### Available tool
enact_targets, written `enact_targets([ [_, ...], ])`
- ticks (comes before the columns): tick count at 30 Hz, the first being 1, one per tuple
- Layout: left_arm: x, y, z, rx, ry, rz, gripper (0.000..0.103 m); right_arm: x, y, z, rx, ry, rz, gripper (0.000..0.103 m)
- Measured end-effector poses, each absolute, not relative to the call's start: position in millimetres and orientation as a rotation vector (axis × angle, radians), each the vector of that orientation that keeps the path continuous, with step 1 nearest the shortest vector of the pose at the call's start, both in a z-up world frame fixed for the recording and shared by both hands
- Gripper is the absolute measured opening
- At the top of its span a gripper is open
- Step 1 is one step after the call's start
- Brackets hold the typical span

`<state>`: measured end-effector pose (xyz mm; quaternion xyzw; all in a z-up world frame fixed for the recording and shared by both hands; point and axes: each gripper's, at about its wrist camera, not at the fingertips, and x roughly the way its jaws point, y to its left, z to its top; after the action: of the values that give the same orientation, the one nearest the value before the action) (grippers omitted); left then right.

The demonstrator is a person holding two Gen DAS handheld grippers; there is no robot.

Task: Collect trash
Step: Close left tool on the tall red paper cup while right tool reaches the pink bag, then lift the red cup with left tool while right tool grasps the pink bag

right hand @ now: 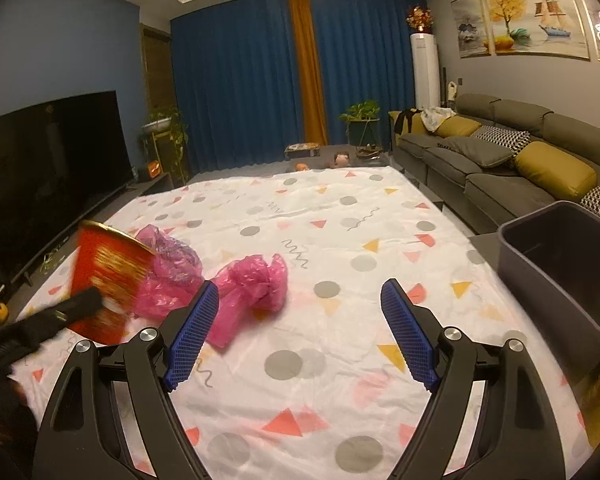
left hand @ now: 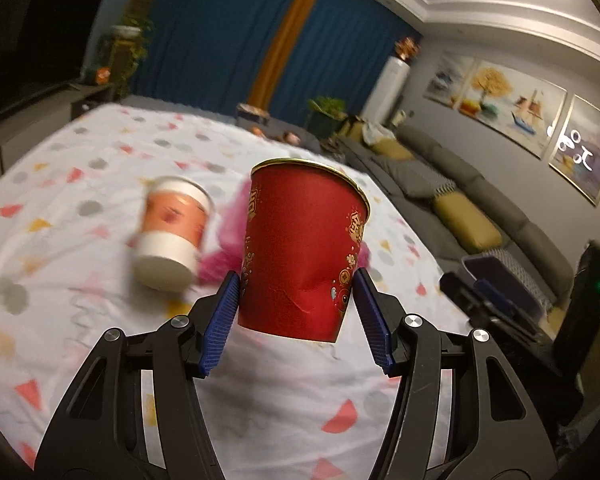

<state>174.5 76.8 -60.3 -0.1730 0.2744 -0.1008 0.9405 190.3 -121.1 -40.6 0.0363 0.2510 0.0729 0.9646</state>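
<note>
My left gripper (left hand: 296,284) is shut on a red paper cup (left hand: 304,248) with gold print, held upright above the patterned white sheet (left hand: 100,152); the cup wall is dented at the bottom. The cup also shows blurred in the right wrist view (right hand: 108,276). An orange-and-white cup (left hand: 172,232) lies on its side to the left of it. Pink plastic bags (right hand: 256,284) lie crumpled on the sheet (right hand: 340,216). My right gripper (right hand: 300,292) is open and empty, just right of the nearer pink bag.
A dark grey bin (right hand: 560,264) stands at the sheet's right edge; it also shows in the left wrist view (left hand: 500,276). A grey sofa (right hand: 500,160) with yellow cushions runs along the right. A large TV (right hand: 48,176) stands on the left. Blue curtains (right hand: 260,80) hang at the back.
</note>
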Motion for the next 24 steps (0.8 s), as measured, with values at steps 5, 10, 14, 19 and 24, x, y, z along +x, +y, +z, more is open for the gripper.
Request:
enact_targets([
  [5, 165, 96, -52, -0.358, 0.529, -0.158, 0.057, 214, -107, -43, 0.062, 0.542, 0.171, 0.081],
  [10, 166, 107, -47, -0.369, 0.518, -0.141, 0.057, 236, -88, -48, 0.036, 0.579, 0.192, 0.077],
  [14, 166, 116, -46, -0.371, 0.514, -0.135, 0.057, 252, -75, -56, 0.006, 0.618, 0.201, 0.061],
  [19, 169, 124, -46, -0.382, 0.512, -0.127, 0.057, 268, -66, -70, -0.005, 0.672, 0.207, 0.048],
  [24, 171, 128, -47, -0.389, 0.514, -0.123, 0.057, 279, -58, -80, -0.028, 0.707, 0.211, 0.033],
])
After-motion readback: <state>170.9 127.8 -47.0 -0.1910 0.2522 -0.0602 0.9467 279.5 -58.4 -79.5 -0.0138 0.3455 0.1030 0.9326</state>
